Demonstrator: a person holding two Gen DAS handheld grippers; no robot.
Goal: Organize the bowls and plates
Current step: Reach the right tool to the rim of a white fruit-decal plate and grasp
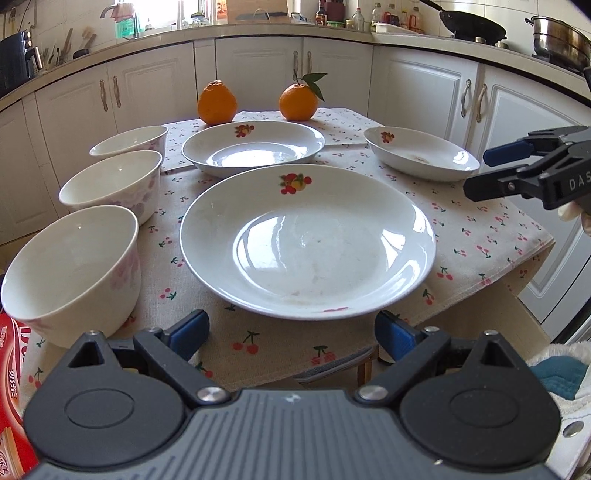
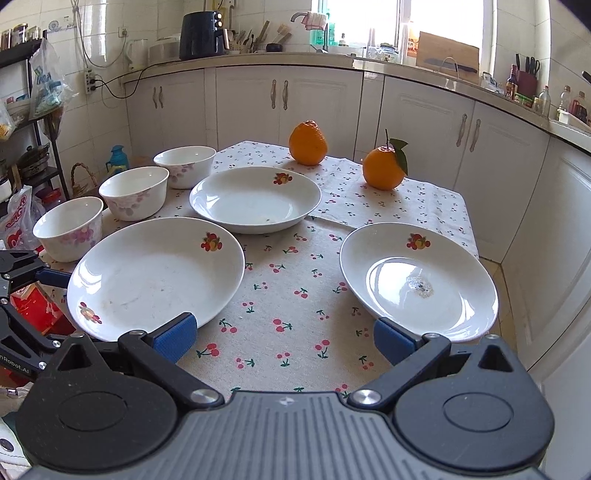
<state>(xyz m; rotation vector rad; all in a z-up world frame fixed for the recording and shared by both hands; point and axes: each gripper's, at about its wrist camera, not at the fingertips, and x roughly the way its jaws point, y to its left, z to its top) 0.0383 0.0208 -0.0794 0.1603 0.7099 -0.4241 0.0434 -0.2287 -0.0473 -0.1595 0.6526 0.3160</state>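
Both hand-held grippers (image 1: 291,330) (image 2: 284,332) gape wide, holding nothing.

"DAS" on right gripper (image 1: 480,173) | "nRoboot.AI"-like print on left gripper (image 2: 48,275), partly cut off

Red box (image 1: 14,387) cut by left edge — print unreadable; countertop bottles (image 1: 388,18) too small.

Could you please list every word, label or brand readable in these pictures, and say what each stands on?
"DAS": white letters, cut off at the frame edge, on the black right gripper.
"nRobot.AI": cut off at the frame edge, on the black left gripper's linkage.
Red carton: white print, blurred, unreadable.
Red-and-white plastic bag: large red letters, not legible.
Countertop bottles' labels: too small.
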